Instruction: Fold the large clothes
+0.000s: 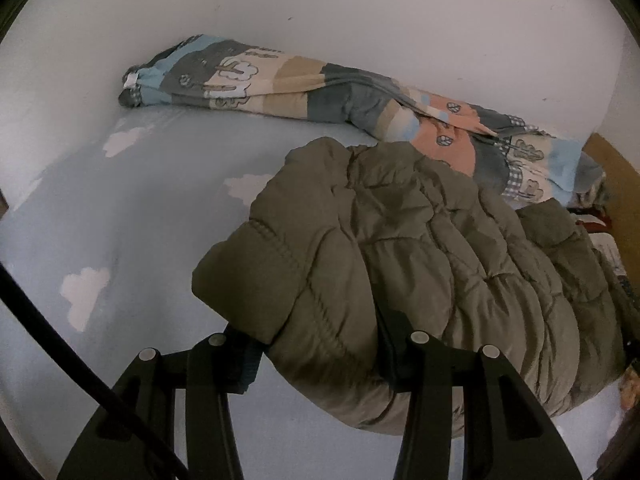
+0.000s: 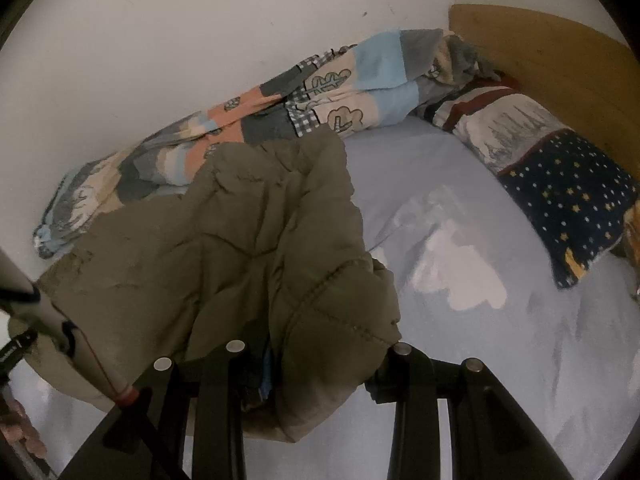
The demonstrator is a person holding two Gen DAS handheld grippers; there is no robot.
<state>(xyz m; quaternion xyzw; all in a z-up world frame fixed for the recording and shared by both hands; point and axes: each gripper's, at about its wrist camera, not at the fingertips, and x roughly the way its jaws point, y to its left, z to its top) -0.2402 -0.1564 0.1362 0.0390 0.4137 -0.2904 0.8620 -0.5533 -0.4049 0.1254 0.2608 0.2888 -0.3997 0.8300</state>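
Left gripper (image 1: pixel 320 356) sits nearest the lens, fingers spread fairly wide with a thick roll of the jacket (image 1: pixel 420 248) bunched between them; the padded hem fills the gap, so it looks clamped on the fabric, not fully closed. Right gripper (image 2: pixel 316 364) likewise has a fat fold of the jacket (image 2: pixel 256 240) wedged between its fingers, jaws partway open around the bulk, a bit of blue pad showing on the left finger. Jacket is an olive quilted puffer, lifted at the near edge by both grippers, the rest slumped on the bed sheet (image 1: pixel 120 220), pale blue with white clouds. Its far end touches the rolled patterned blanket (image 1: pixel 320 80) lying along the wall. Pillow (image 2: pixel 552 168) with stars sits by the headboard (image 2: pixel 560 52), apart from the jacket. Handling guess: soft, puffy, light for its size, springs back, shell probably slick so thin pinches may slip. Best hold is on stitched seams or hem corners, taking a deep bite of padding.
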